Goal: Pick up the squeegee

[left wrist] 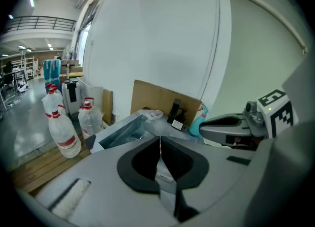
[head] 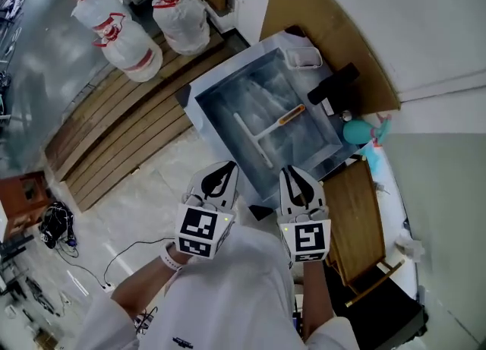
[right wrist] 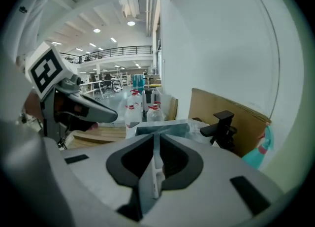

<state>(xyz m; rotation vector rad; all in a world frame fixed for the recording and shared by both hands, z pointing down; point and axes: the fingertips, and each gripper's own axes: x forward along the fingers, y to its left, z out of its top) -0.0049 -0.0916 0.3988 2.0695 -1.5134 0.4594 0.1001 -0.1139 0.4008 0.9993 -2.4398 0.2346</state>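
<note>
The squeegee, a white T-shape with an orange grip, lies flat on the bottom of the steel sink. Both grippers are held close to the person's body at the sink's near edge, short of the squeegee and not touching it. My left gripper is shut, its black pads pressed together with nothing between them. Beside it, my right gripper is likewise shut and empty. Each gripper shows at the side of the other's view: the right gripper and the left gripper.
Three big water jugs stand on a wooden pallet left of the sink. A cardboard sheet leans on the wall behind it. A black faucet, a teal spray bottle and a white dish edge the sink. A wooden board lies at right.
</note>
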